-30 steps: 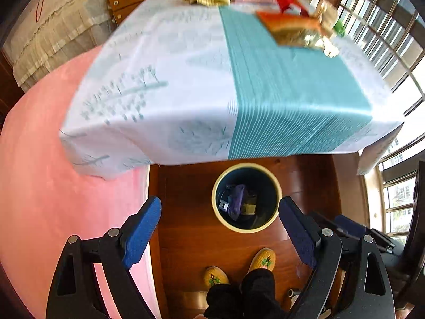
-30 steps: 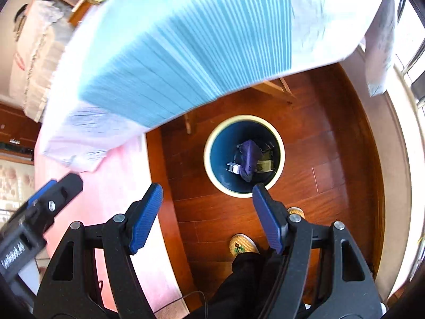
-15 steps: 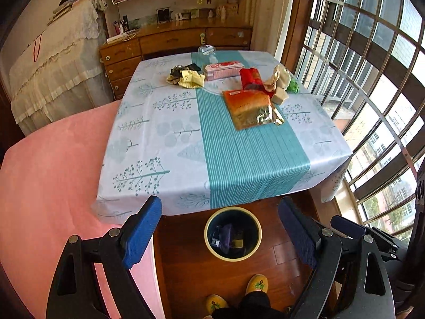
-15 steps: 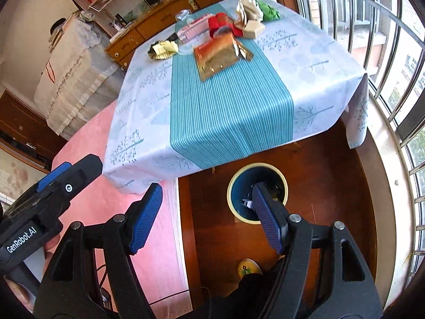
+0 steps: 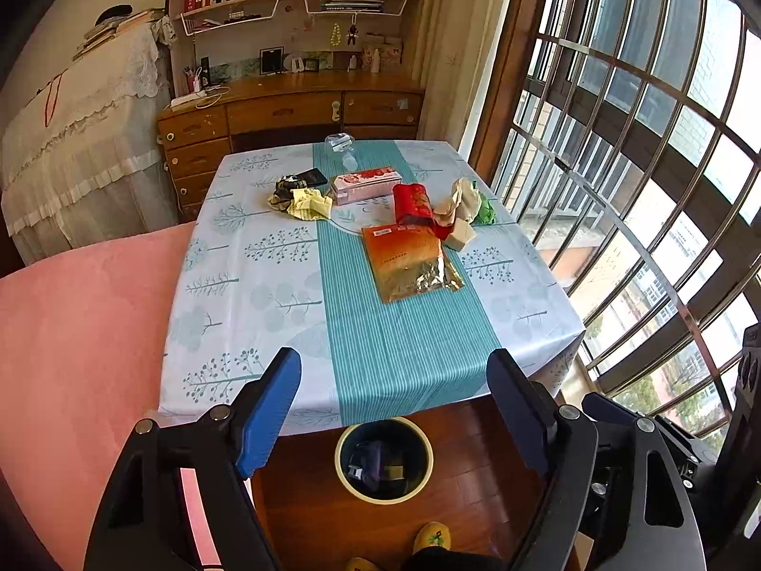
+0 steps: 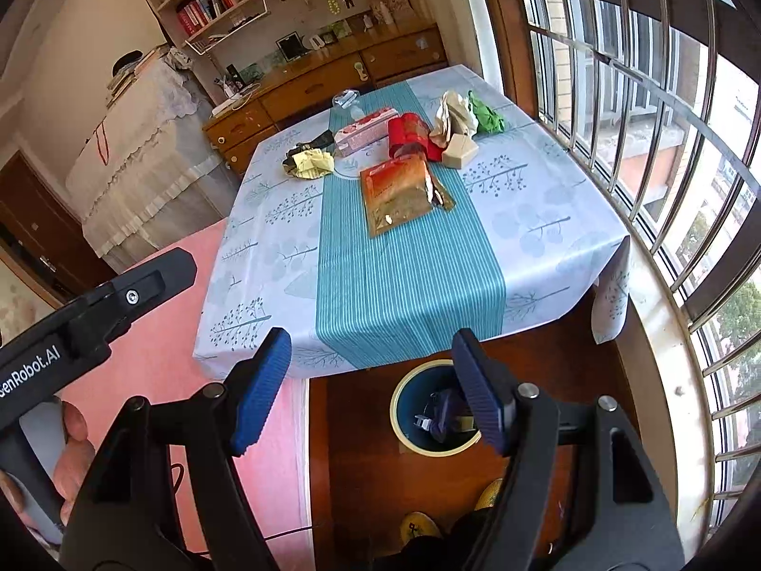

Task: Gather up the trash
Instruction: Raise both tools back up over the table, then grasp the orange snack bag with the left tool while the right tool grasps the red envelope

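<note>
Trash (image 5: 413,264) mostly waits on your table (image 5: 247,285); some lies in the bin (image 5: 383,461). Your left gripper (image 5: 397,409) is narrowing, right gripper (image 6: 371,388) spread, both empty.

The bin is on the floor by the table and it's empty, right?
Not quite. The bin is on the floor by the table, but it isn't empty: trash, including something purple, already lies inside. The left wrist view shows it best.

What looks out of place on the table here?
Litter on the far half of the table: a torn orange-gold foil pouch, crumpled yellow paper and a tipped red can. Nothing looks spilled.
</note>
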